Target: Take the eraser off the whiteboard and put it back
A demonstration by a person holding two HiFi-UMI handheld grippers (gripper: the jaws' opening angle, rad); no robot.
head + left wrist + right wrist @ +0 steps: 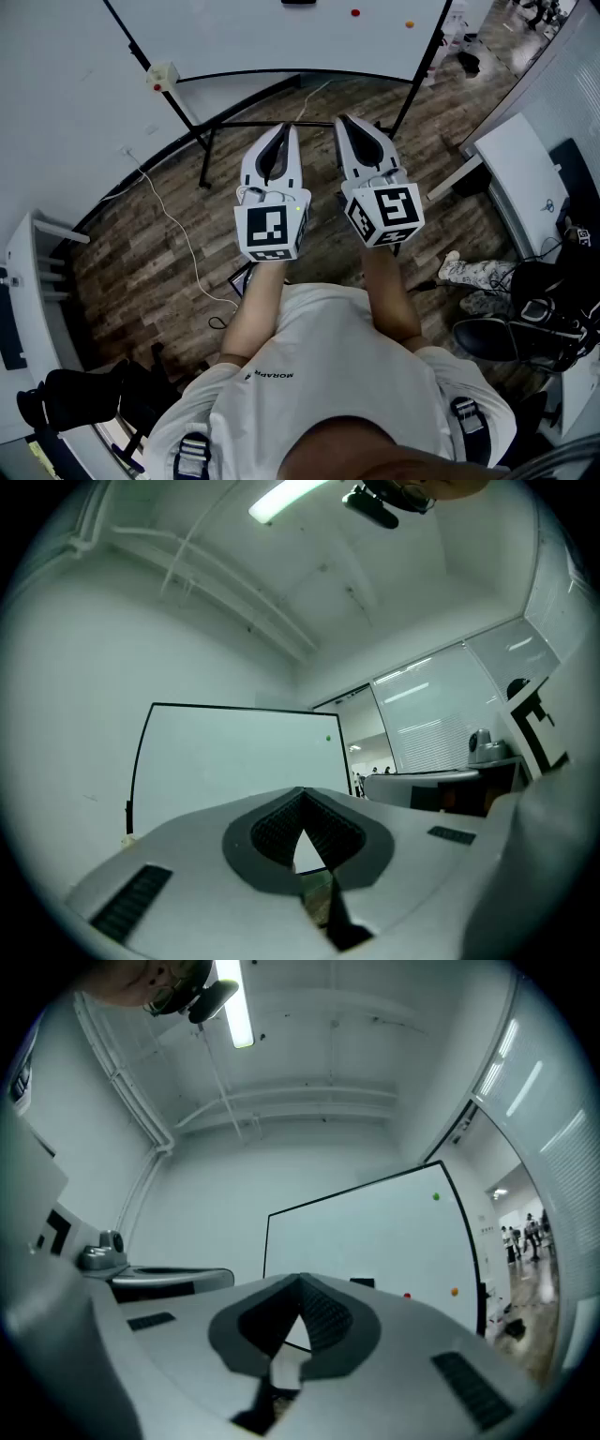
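As they face the whiteboard (234,752), the left hand-held gripper (284,131) and right hand-held gripper (346,123) are both closed, empty.

Head view steeply down; both gripper views look slightly up, sharing whiteboard (234,752) ahead

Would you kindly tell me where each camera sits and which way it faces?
Head view: on the person's head, facing steeply down at the wood floor; shows both forearms, the white shirt, the left claw and the right claw.
Left gripper view: on the left claw, facing along its shut jaws, slightly upward, at the whiteboard.
Right gripper view: on the right claw, along its shut jaws, at the same whiteboard.
Shared: both gripper views show the whiteboard's green magnet.
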